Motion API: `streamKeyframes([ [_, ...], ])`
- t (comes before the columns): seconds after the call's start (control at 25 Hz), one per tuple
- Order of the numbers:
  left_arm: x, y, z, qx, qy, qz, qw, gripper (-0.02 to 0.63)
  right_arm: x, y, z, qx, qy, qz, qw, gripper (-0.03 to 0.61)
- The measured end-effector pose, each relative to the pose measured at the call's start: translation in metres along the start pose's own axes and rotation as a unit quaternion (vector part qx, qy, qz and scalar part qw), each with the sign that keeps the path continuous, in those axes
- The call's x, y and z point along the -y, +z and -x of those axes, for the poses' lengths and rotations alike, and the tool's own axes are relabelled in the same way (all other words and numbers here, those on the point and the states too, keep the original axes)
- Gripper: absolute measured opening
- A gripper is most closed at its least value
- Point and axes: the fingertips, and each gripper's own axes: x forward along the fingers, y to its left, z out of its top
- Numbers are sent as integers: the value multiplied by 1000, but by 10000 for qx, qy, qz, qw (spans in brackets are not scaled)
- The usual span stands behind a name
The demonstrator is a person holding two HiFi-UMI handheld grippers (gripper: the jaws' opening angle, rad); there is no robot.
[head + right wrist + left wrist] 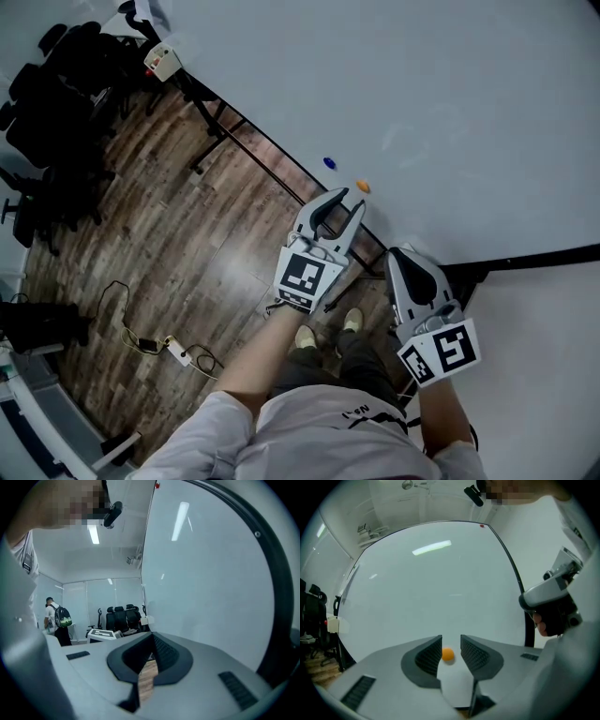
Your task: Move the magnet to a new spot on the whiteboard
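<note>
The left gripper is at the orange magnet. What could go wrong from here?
The left gripper is open around the orange magnet, which sits off-centre; closing may push it out, onto the floor. The blue magnet is close by on the whiteboard; a sideways move may knock it.

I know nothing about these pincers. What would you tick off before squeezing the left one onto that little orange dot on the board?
1. Left gripper open: ok, its jaws stand apart.
2. Orange magnet lined up: ok, it shows in the gap between the jaws.
3. Jaws far enough forward to catch it: cannot tell.
4. Right gripper out of the way: ok, shut on nothing and held back beside the board.
5. Free spot on the whiteboard: ok, it is mostly bare, and only the blue magnet sits close by.
</note>
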Motion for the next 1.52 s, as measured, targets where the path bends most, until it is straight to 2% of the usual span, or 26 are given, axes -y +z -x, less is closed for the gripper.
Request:
streamKeyframes([
  [0.36, 27, 60, 40, 45, -165, 126, 9998, 111, -18, 29, 17, 178, 66, 30, 9998, 6],
  [0.8, 61, 126, 80, 1, -182, 534, 9984, 55, -33, 58, 42, 409, 145, 157, 9989, 6],
  [1.2, 95, 166, 100, 1, -417, 611, 9973, 13, -42, 92, 58, 621, 230, 199, 9976, 6],
  [1.52, 110, 194, 100, 197, -361, 613, 9973, 12, -45, 113, 71, 596, 335, 207, 9974, 6],
])
